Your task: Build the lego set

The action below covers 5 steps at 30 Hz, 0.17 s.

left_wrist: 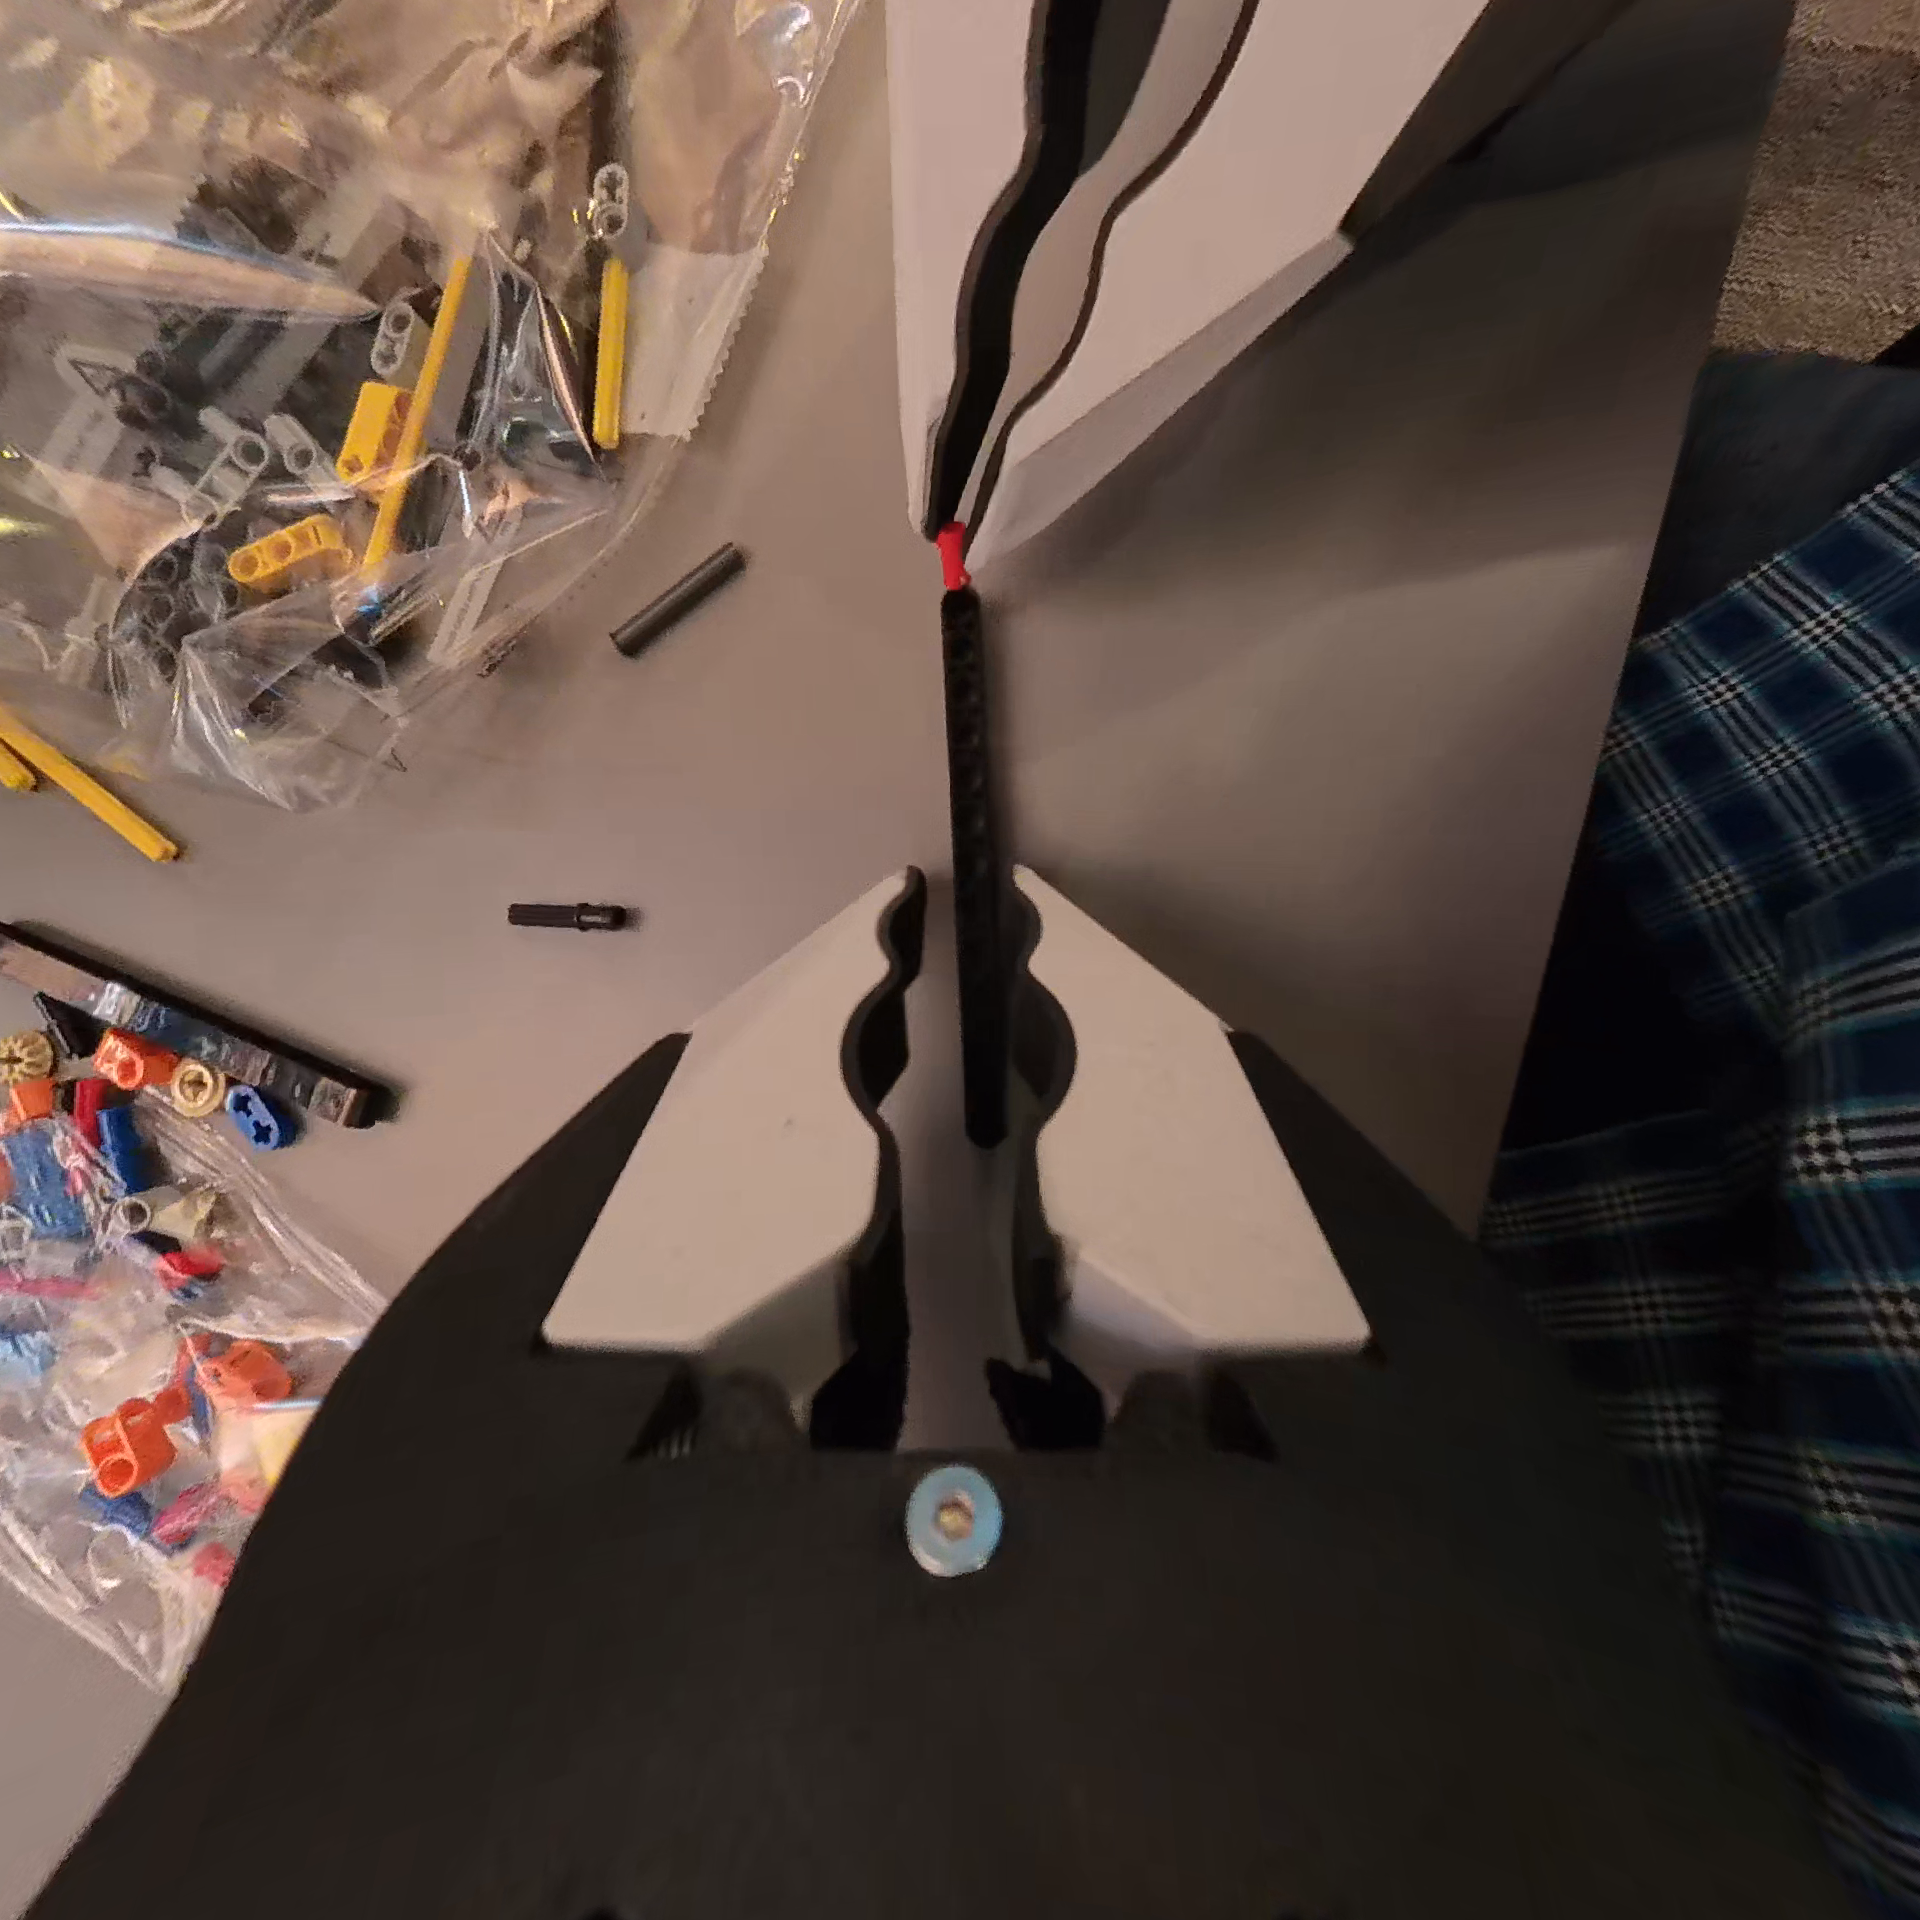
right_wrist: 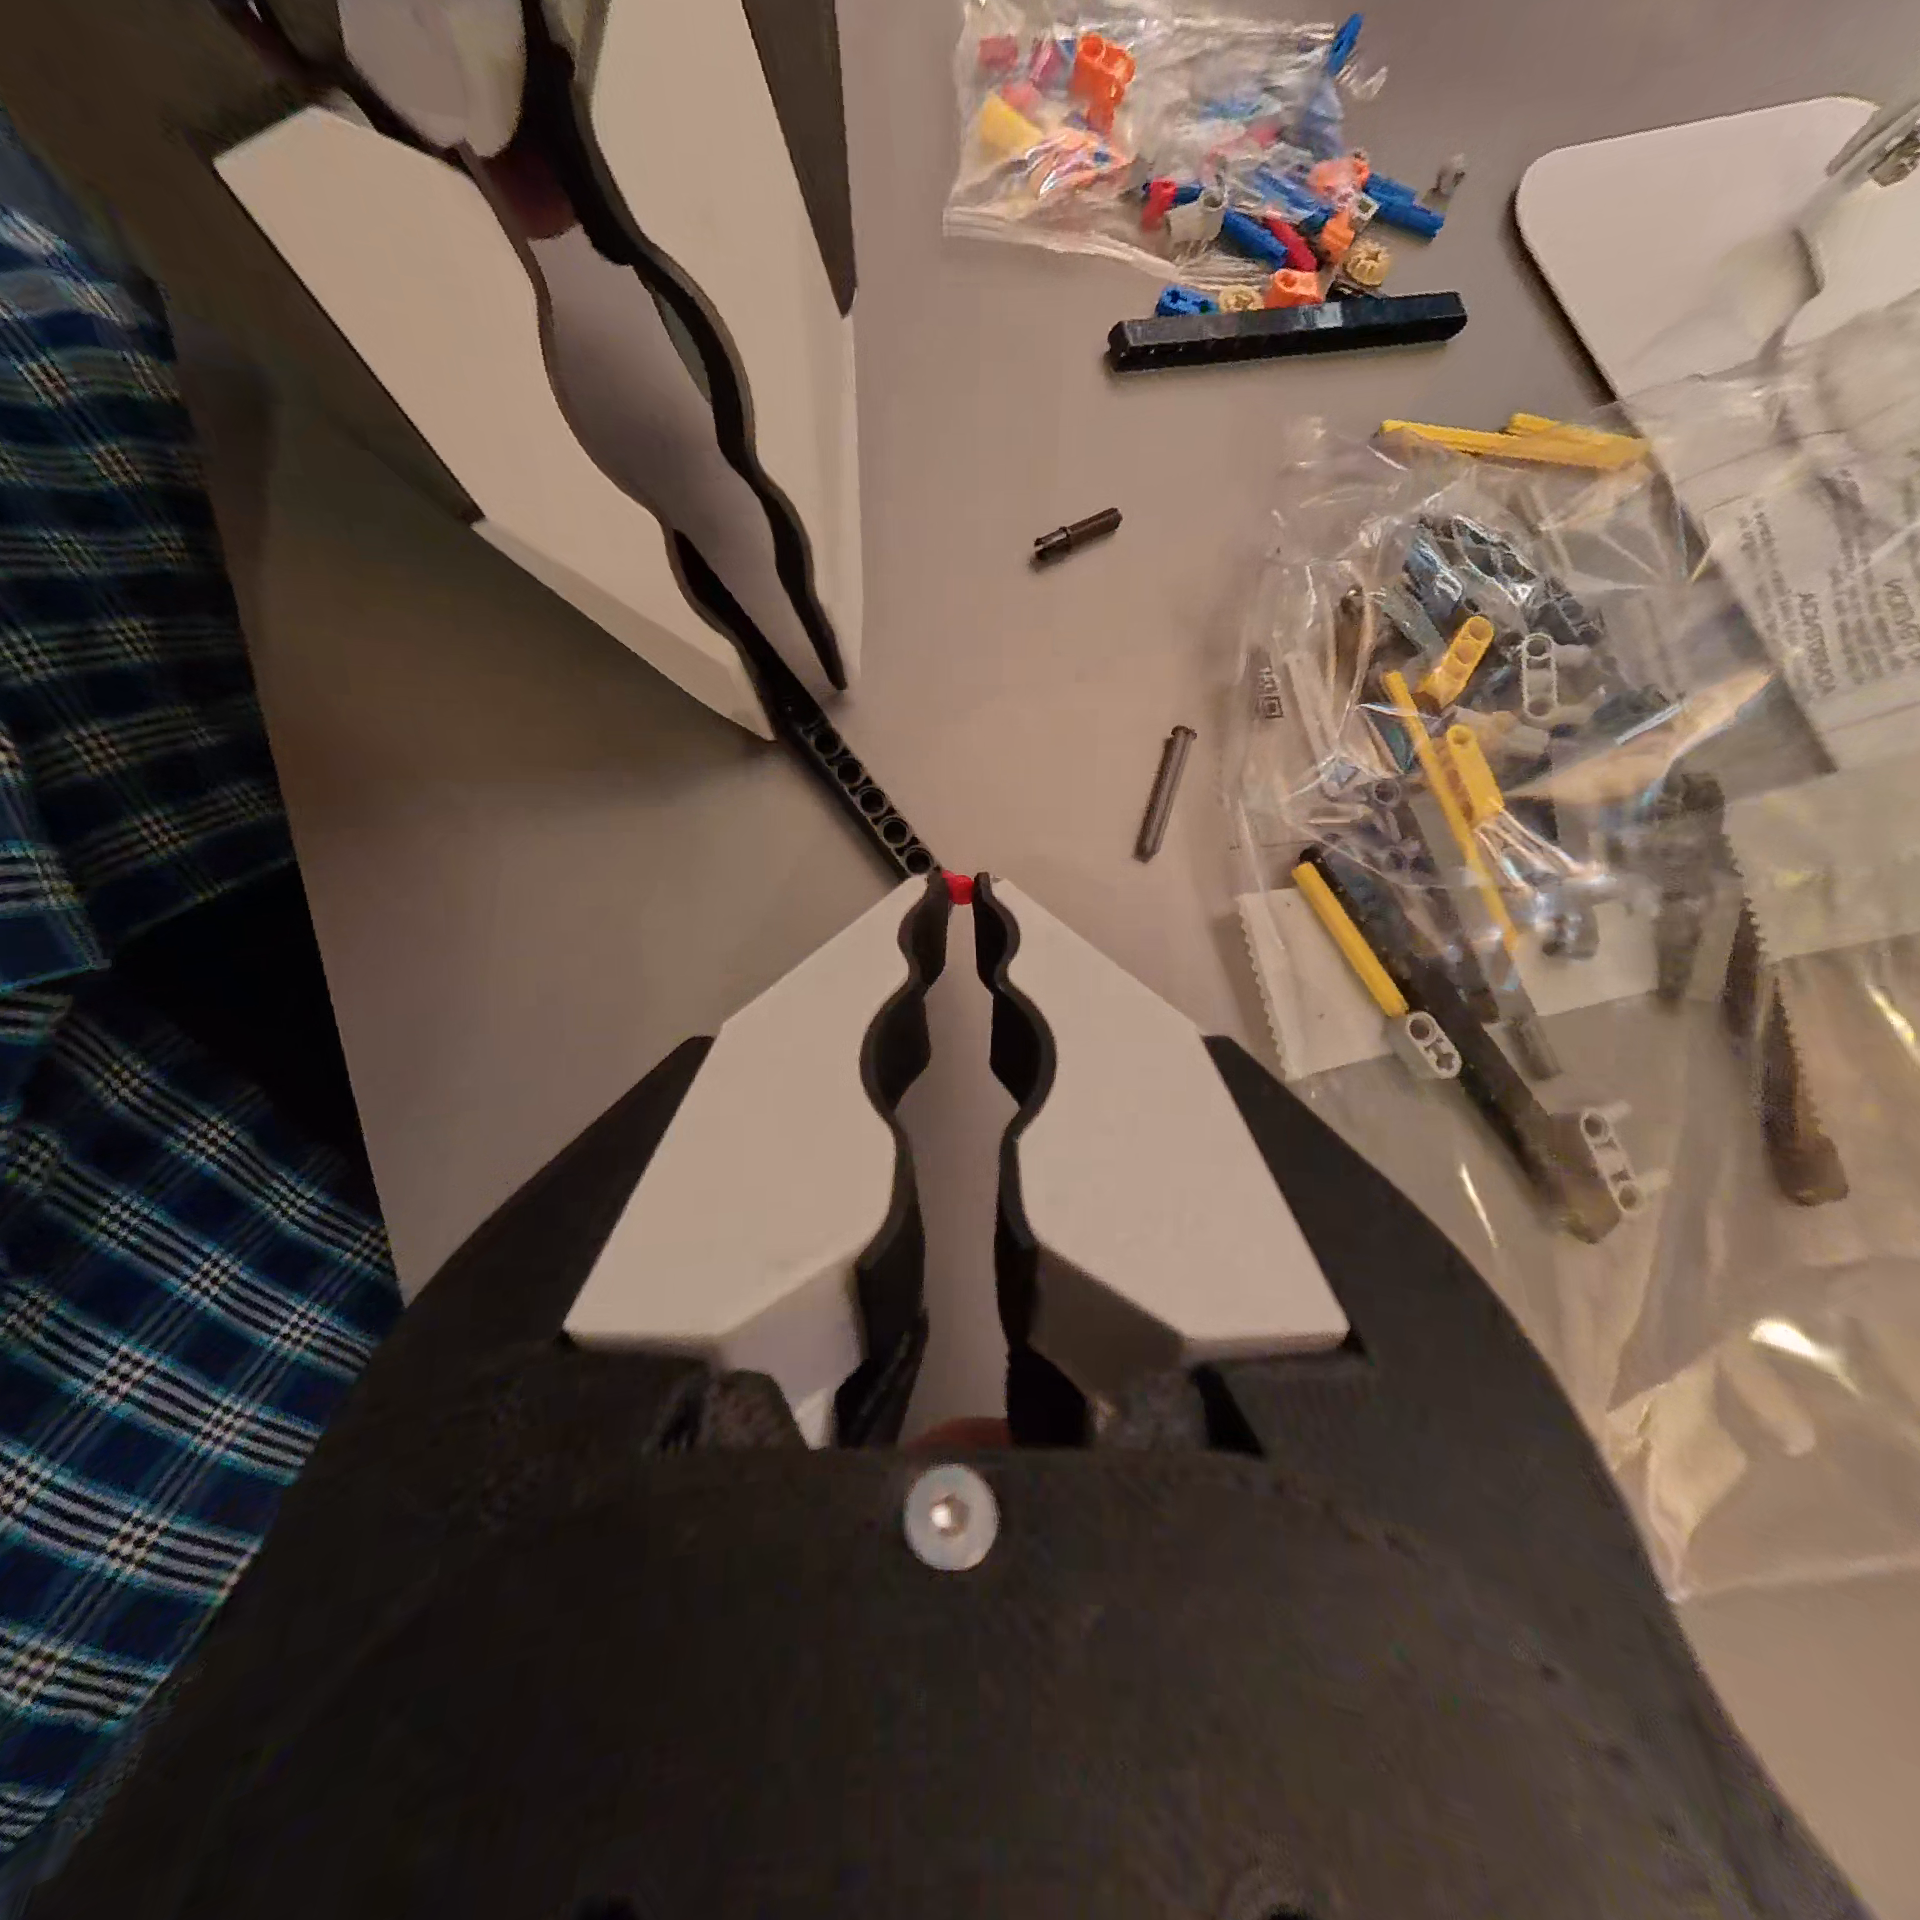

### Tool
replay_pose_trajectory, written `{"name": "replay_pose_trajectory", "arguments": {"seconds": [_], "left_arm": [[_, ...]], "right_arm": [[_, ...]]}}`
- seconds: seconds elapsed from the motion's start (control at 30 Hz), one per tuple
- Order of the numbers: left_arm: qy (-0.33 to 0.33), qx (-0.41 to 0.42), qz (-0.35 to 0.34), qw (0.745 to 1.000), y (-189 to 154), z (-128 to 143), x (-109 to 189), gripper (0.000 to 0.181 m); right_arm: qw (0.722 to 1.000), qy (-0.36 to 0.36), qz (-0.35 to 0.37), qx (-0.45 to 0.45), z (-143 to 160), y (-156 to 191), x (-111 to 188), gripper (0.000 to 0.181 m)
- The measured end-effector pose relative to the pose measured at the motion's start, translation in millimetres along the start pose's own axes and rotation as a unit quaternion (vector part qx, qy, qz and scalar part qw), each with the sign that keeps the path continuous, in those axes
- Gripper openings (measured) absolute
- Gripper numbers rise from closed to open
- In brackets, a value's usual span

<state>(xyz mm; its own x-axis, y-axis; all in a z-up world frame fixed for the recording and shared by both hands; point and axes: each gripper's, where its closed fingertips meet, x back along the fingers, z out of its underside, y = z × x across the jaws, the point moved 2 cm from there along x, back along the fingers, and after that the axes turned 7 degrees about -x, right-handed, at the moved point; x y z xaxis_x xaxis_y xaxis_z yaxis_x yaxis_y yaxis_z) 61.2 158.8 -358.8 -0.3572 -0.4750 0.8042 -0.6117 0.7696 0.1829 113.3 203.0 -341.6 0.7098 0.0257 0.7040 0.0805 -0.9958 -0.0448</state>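
1. Left wrist view: the left gripper (left_wrist: pixel 971 894) is grasping a long black holed beam (left_wrist: pixel 968 790) between its fingers (left_wrist: pixel 800 1081), and the beam is reaching forward past the fingertips, above the grey desk (left_wrist: pixel 1247 727).
2. At the beam's far end a small red pin (left_wrist: pixel 950 551) is sitting, pinched by the tips of the right gripper (left_wrist: pixel 961 520), which is coming in from straight ahead, fingers nearly clenched on the pin.
3. Left of the left fingers a short black pin (left_wrist: pixel 566 915) is lying loose on the desk; farther ahead and left a dark grey axle (left_wrist: pixel 677 600) is lying beside a clear bag of yellow and grey parts (left_wrist: pixel 343 416).
4. Near the left fingers' base on the left, a second black beam (left_wrist: pixel 197 1023) is resting against a clear bag of orange and blue parts (left_wrist: pixel 125 1351). A plaid sleeve (left_wrist: pixel 1745 1039) is showing to the right.
5. Right wrist view: the right gripper (right_wrist: pixel 958 891) is clamping the red pin (right_wrist: pixel 958 886) at its very fingertips, the fingers (right_wrist: pixel 790 1122) otherwise a narrow gap apart.
6. The pin is meeting the end of the black holed beam (right_wrist: pixel 862 790), which is running ahead and left into the closed fingers of the left gripper (right_wrist: pixel 800 696).
7. Ahead and right of the right fingers the black pin (right_wrist: pixel 1077 534) and the grey axle (right_wrist: pixel 1166 792) are lying apart on the desk (right_wrist: pixel 582 935); beyond them the second beam (right_wrist: pixel 1288 327) is lying under the bag of orange and blue parts (right_wrist: pixel 1174 145). The bag of yellow and grey parts (right_wrist: pixel 1475 810) is lying to the right.
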Motion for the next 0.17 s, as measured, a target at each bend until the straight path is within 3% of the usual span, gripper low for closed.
{"name": "replay_pose_trajectory", "arguments": {"seconds": [0.17], "left_arm": [[-0.012, -0.001, 0.001, 1.0, -1.5, 0.4, -0.2, 0.005]], "right_arm": [[0.999, 0.036, 0.003, 0.024, 3.1, 1.4, -6.5, 0.002]]}}
